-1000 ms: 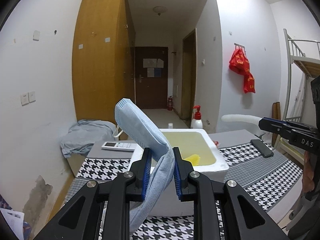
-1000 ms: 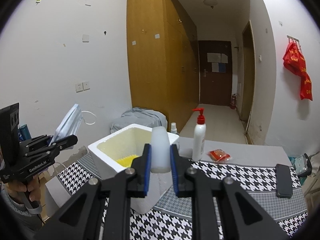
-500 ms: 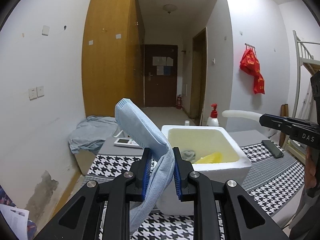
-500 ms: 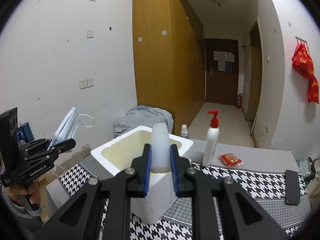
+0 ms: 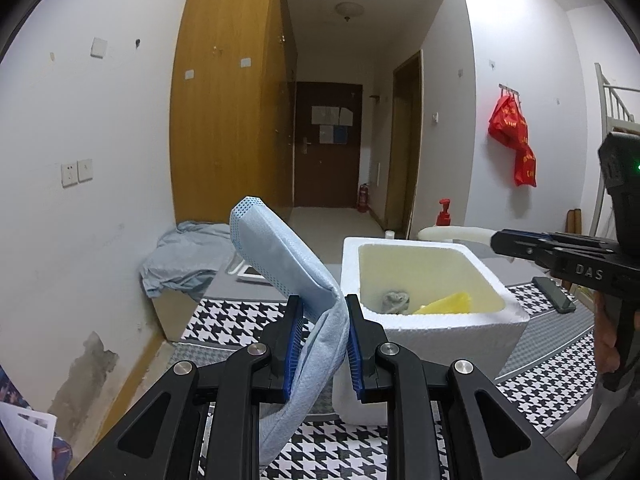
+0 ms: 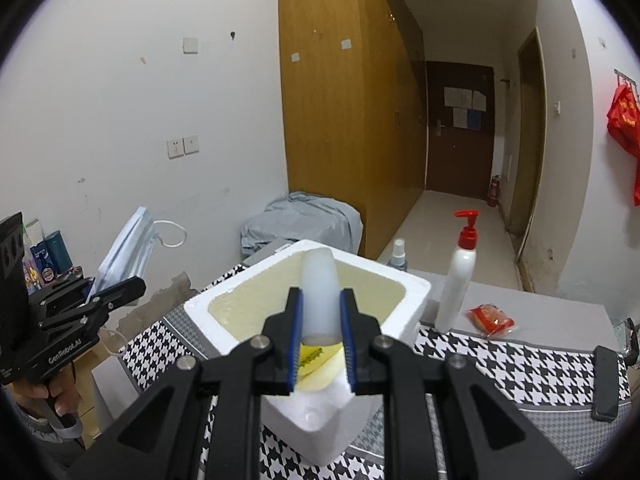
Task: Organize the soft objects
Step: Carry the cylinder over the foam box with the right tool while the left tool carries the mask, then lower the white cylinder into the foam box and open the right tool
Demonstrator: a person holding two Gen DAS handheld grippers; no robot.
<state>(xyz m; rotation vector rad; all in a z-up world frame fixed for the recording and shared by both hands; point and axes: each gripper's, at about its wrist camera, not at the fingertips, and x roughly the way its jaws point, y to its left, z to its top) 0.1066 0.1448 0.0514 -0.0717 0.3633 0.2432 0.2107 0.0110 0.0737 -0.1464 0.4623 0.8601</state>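
My left gripper (image 5: 320,340) is shut on a folded light-blue face mask (image 5: 280,256), which sticks up and to the left of the jaws. It hangs just left of the white foam box (image 5: 508,312), which holds a grey cloth (image 5: 394,302) and a yellow item (image 5: 444,304). My right gripper (image 6: 320,340) is shut on a white soft cylinder (image 6: 319,292) above the near corner of the foam box (image 6: 416,284). In the right wrist view the left gripper (image 6: 136,284) with the mask (image 6: 128,248) stands at the left. The right gripper (image 5: 496,240) reaches in from the right over the box.
The box stands on a houndstooth-patterned table (image 6: 500,356). Behind it are a pump bottle (image 6: 460,276), a small spray bottle (image 6: 398,254), a red packet (image 6: 492,318) and a black phone (image 6: 606,380). A grey cloth pile (image 6: 304,220) lies by the wardrobe.
Both grippers have come closer to the foam box; the right one with its white cylinder now hangs over the box's near corner. Both grips are unchanged.
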